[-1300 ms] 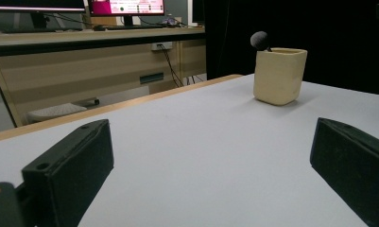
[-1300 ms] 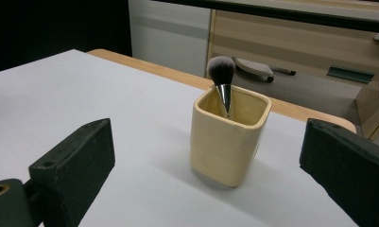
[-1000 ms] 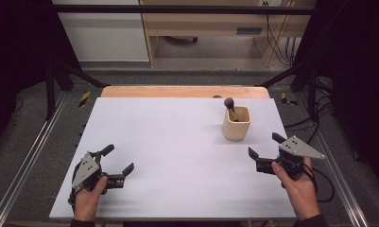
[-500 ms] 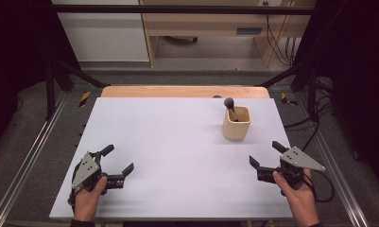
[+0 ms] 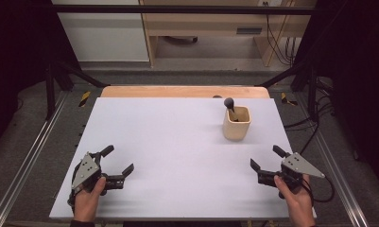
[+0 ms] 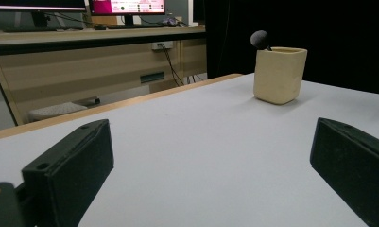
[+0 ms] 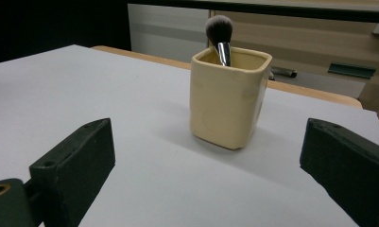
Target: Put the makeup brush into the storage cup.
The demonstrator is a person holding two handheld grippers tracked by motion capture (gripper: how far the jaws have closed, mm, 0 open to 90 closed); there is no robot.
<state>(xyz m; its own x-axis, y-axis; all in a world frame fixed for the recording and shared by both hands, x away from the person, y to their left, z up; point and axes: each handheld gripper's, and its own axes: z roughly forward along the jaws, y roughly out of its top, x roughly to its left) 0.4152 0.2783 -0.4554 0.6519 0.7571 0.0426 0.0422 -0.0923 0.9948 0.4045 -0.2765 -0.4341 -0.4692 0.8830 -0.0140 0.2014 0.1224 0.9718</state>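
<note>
**Handling Notes: Cup and Brush at the Far Right of the Table**

The table [image 5: 177,142] carried a white top with a wooden strip along its far edge. Its near half was bare apart from the two tools.

The cream cup [image 5: 236,123] stood upright near the far right corner, set in from the right edge. It was square with rounded corners and thick walls, and looked like glazed ceramic or dense plastic. Judged from that, it was probably rigid, moderately heavy and smooth enough to slip in hard jaws. A grip across two opposite flat walls, below the rim, would have been the steadier hold. A pinch on one wall at the rim would have risked tipping it.

The left gripper [image 5: 115,166] rested at the near left corner, jaws spread wide and holding nothing. The right gripper [image 5: 267,163] rested near the near right corner, likewise spread and empty, aimed at the cup and well apart from it.

The makeup brush [image 7: 219,35] leaned inside the cup, bristle head up and clear of the rim. It appeared light, with a stiff metal ferrule [image 7: 223,53] and soft bristles. The ferrule just under the head was the suitable place to take hold; the bristles would have crushed and slid.
</note>
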